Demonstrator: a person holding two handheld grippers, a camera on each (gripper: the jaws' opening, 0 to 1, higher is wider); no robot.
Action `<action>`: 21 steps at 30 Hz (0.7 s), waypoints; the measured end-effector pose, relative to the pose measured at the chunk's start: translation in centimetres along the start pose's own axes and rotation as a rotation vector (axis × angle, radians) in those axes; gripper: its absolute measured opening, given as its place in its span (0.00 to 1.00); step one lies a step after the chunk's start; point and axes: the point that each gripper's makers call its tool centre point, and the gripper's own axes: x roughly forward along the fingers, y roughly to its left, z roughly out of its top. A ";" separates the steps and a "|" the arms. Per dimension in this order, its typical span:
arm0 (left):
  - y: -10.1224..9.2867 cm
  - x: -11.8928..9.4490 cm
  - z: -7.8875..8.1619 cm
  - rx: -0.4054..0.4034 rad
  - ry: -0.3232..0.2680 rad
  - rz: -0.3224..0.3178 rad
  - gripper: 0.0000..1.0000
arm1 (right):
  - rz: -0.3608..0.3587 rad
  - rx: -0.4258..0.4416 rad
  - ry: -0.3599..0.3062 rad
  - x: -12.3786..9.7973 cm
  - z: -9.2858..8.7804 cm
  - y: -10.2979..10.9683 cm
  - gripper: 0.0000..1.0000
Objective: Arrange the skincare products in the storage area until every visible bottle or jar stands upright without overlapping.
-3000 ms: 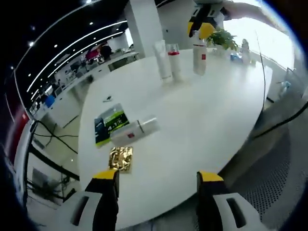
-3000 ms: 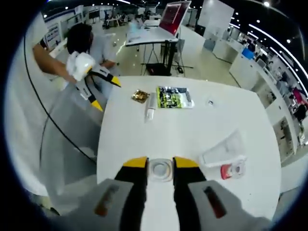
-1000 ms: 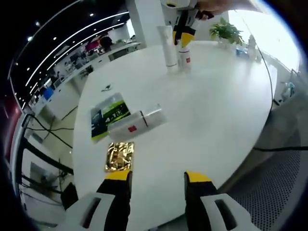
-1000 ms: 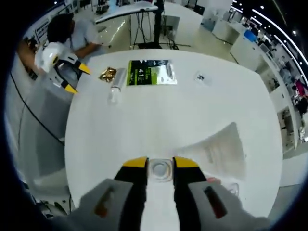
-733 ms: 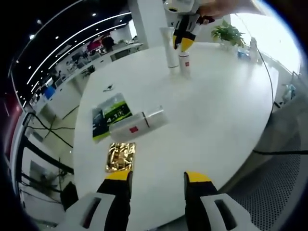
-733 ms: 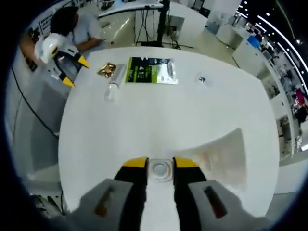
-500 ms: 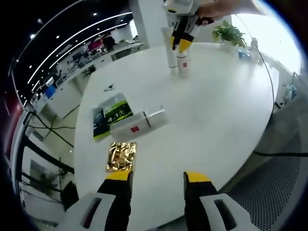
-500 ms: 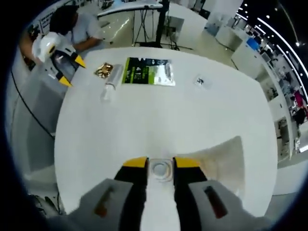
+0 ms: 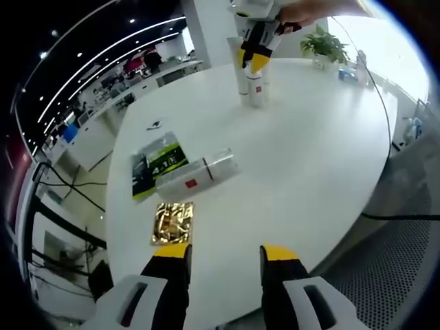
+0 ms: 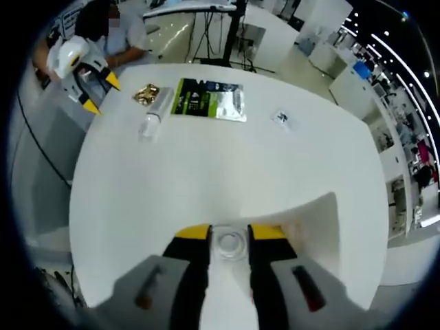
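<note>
1. At the far end of the white worktop [image 9: 309, 158], in the left gripper view, the right hand-held gripper [image 9: 251, 60] is clenched on the top of an upright white bottle [image 9: 254, 88] with a red label.
2. A tall white tube [image 9: 238, 69] stands upright just beside that bottle, partly behind it.
3. In the right gripper view, the right hand-held gripper's [image 10: 229, 237] yellow-tipped jaws press on both sides of the bottle's round cap [image 10: 228, 244], seen from above; the tube [image 10: 317, 237] spreads out to the right of it.
4. The left hand-held gripper [image 9: 223, 253] is released, its jaws apart with nothing between them, over the near edge of the worktop.
5. A second white bottle [image 9: 196, 175], with a red label and a clear cap, lies on its side near the middle-left of the worktop, well apart from the upright pair.
6. Just beside the lying bottle, on its left, is a flat green and black packet [image 9: 155, 170]; on its near side sits a crinkled gold foil packet [image 9: 170, 223].
7. In the right gripper view, the lying bottle [image 10: 154, 116], green packet [image 10: 208, 99] and gold packet [image 10: 146, 93] are at the far side of the worktop [image 10: 227, 172], with the left hand-held gripper [image 10: 98, 95] off the far-left edge, jaws spread.
8. A small dark-marked item [image 10: 282, 118] rests far right of the green packet; I cannot tell what it is.
</note>
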 end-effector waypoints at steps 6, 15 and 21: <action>0.0 0.0 0.0 0.006 0.003 -0.001 0.40 | -0.012 -0.024 -0.009 -0.2 0.1 -0.3 0.22; 0.0 0.1 -0.1 0.017 0.007 0.001 0.40 | -0.024 -0.056 -0.035 -0.9 0.8 -0.4 0.25; -0.1 0.1 -0.1 0.022 0.009 -0.001 0.39 | -0.024 -0.075 -0.063 -1.6 1.7 0.1 0.27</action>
